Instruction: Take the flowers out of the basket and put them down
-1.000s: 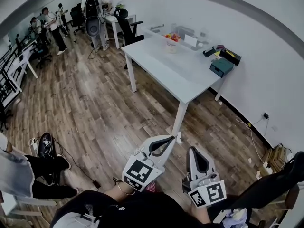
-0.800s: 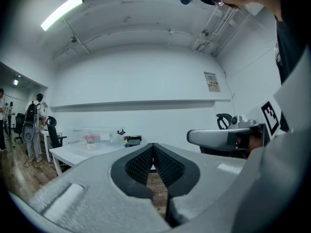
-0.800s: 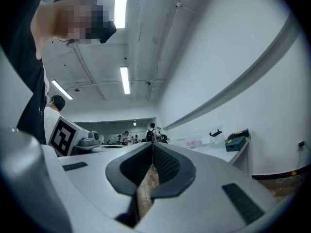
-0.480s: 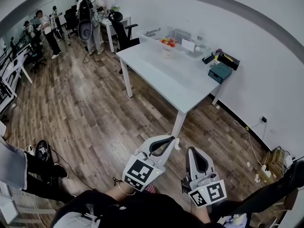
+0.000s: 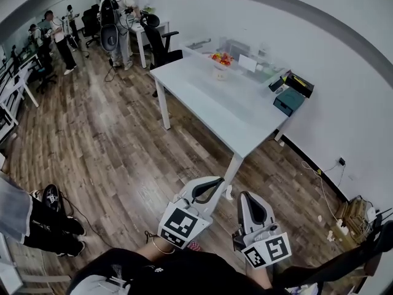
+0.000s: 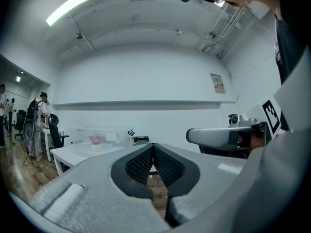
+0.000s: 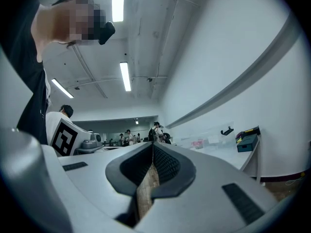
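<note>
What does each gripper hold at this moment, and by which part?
Nothing: left gripper and right gripper are both shut and empty; the flowers sit on the table.

Black shirt (image 5: 190,279); grey, marker-tagged left gripper (image 5: 225,180) and right gripper (image 5: 245,195)

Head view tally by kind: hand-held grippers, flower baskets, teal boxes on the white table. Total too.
hand-held gripper: 2 (left hand-held gripper, right hand-held gripper, both shut and empty)
flower basket: 1
teal box: 1
Total: 4
</note>
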